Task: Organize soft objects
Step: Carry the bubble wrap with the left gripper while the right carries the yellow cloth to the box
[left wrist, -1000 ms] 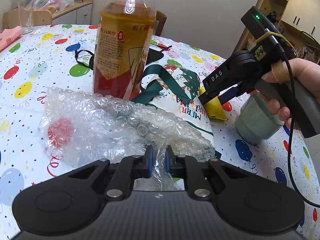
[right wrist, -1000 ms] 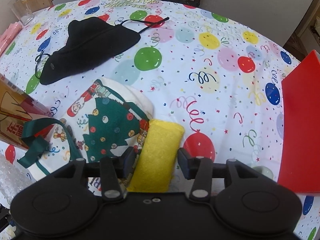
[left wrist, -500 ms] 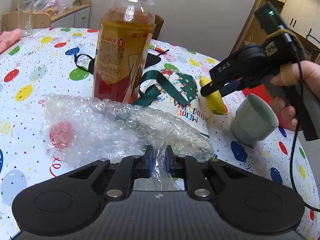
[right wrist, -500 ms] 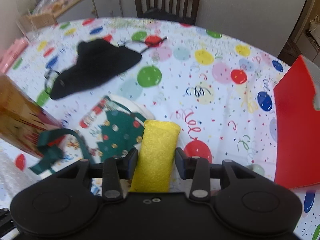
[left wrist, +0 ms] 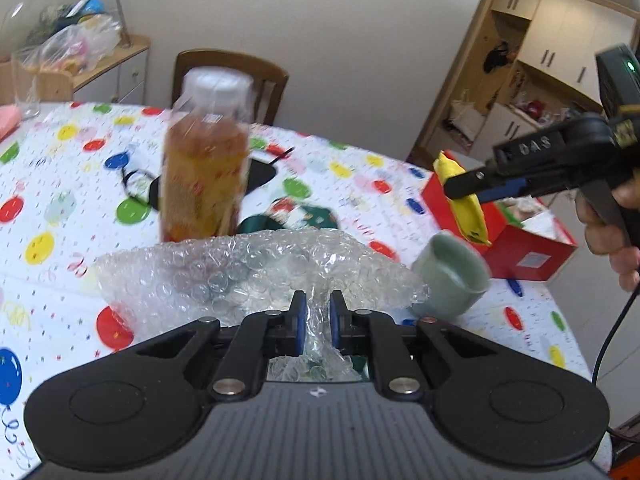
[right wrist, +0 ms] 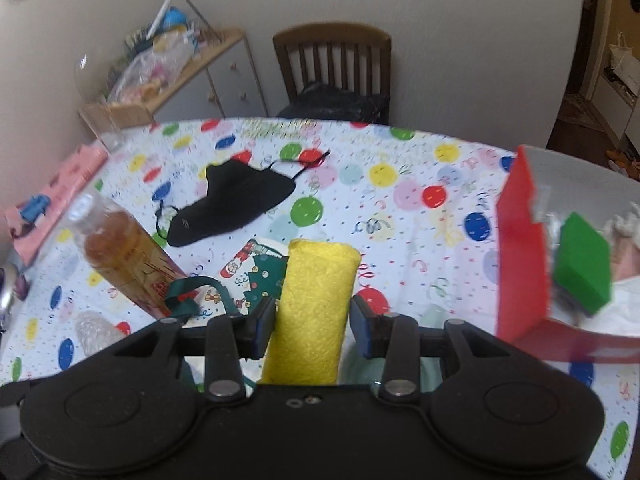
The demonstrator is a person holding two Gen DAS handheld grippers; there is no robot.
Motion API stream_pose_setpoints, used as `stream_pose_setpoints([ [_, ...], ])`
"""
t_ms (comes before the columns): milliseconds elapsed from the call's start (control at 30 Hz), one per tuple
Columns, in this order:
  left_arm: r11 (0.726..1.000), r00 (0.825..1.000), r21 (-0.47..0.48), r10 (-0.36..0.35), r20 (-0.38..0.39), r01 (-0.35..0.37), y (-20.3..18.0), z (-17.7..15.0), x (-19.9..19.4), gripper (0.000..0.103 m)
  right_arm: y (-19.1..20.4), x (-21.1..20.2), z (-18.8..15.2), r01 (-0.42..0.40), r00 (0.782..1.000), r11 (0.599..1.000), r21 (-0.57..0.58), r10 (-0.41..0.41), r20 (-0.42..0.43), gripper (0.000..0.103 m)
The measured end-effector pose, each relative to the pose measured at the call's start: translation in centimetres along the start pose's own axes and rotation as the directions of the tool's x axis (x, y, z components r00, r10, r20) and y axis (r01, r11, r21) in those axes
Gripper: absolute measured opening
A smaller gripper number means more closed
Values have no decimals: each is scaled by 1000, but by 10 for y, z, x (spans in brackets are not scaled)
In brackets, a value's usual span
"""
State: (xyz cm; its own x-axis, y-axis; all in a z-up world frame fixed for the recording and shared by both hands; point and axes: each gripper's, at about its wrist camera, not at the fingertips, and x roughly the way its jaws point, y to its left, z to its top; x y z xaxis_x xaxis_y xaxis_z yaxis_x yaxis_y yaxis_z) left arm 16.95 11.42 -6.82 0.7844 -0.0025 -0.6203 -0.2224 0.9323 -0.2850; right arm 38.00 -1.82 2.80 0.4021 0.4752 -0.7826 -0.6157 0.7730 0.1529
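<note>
Up above the balloon-print tablecloth [left wrist: 60,184], both grippers carry something soft. At the near edge of the left wrist view, the left gripper [left wrist: 317,322] is clenched on a crumpled sheet of bubble wrap [left wrist: 256,272], a pinch of the clear plastic squeezed between its blue pads while the rest fans out beyond the fingertips. Just past the wrap stands a plastic bottle [left wrist: 206,172] of amber drink, blurred, and further off lies a black face mask [right wrist: 236,204] with thin ear loops. To the right of the wrap sits a pale green cup [left wrist: 450,276], touching its edge or nearly so. The right gripper [right wrist: 314,320] grasps a rolled yellow cloth [right wrist: 314,312] with the roll filling the gap between its pads; its jaws have just been closing on that roll. From the left wrist camera the same cloth hangs clear of the table, above the cup and in front of a red box [left wrist: 516,240] at the far right. Inside the box a green sponge [right wrist: 582,268] rests against some pale soft things that are too blurred to name. On the cloth beneath the roll lies a small Christmas-print bag [right wrist: 256,272] with a dark green ribbon handle. A wooden chair [right wrist: 332,68] stands at the far side of the table.
</note>
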Motion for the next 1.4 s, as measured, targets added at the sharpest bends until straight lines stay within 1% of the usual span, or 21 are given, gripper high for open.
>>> stream_pose_setpoints([
  [100,999,999,29,-44,-1,44,-16,10,-4,12,-12,-26,-6,-1,999,1000,22,0,33,39],
  [367,983,992,139,-122,13,119,-74,30,-3,12,-50,-82,-20,22,993,998,62,-29,112,39],
  [667,956,987,251,-158,10,150,-159,53,13,12,-112,-110,-32,44,988,995,91,-57,144,39],
  [900,925,982,336,-188,3,176,-233,68,42,12,-174,-127,-41,64,984,991,117,-82,159,39],
  [1033,921,979,335,-204,-21,199,-265,79,69,12,-213,-133,-47,81,982,987,140,-104,160,39],
  [1200,923,970,301,-240,-44,242,-301,95,103,12,-257,-134,-51,105,978,980,167,-132,161,39],
  [1333,922,954,246,-291,-69,299,-321,109,133,12,-286,-130,-53,115,977,976,183,-144,157,39],
  [1400,920,940,196,-330,-81,340,-325,117,149,12,-298,-127,-51,119,976,975,189,-149,156,39],
])
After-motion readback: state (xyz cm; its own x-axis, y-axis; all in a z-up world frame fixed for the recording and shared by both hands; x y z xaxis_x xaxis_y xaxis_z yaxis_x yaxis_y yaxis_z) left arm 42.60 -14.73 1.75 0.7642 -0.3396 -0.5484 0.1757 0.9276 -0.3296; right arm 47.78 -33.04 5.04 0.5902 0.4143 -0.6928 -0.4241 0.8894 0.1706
